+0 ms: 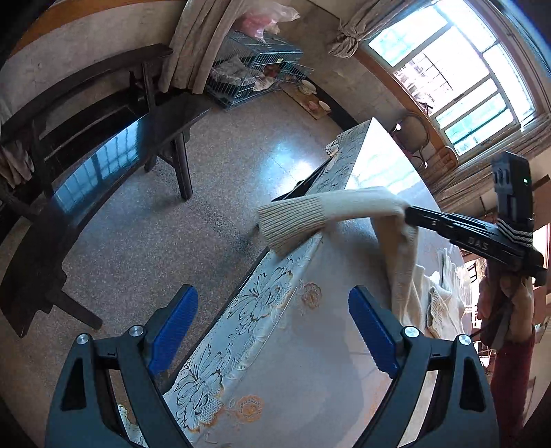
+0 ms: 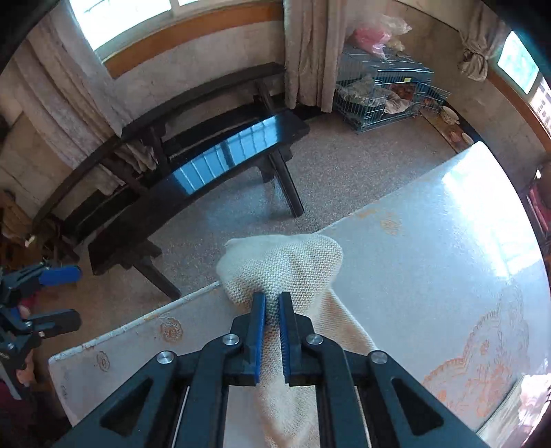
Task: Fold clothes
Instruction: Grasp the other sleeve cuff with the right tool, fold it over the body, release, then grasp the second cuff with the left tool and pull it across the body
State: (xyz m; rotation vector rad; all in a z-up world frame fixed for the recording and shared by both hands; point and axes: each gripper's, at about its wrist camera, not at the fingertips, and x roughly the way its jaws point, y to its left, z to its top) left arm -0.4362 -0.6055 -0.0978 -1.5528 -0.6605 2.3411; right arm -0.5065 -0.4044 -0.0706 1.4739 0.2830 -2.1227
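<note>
Standing on the floor at the upper middle of the left wrist view, a wire cage holds crumpled cloths and some reddish items, with a pink plastic bag on top. Small bowls sit on the floor beside it. The right gripper has its blue fingers clenched on the cream knitted sweater, whose sleeve bunches just beyond the fingertips and trails down over the worktop. The left gripper is released, fingers spread over the worktop's edge, the sweater at its upper right.
</note>
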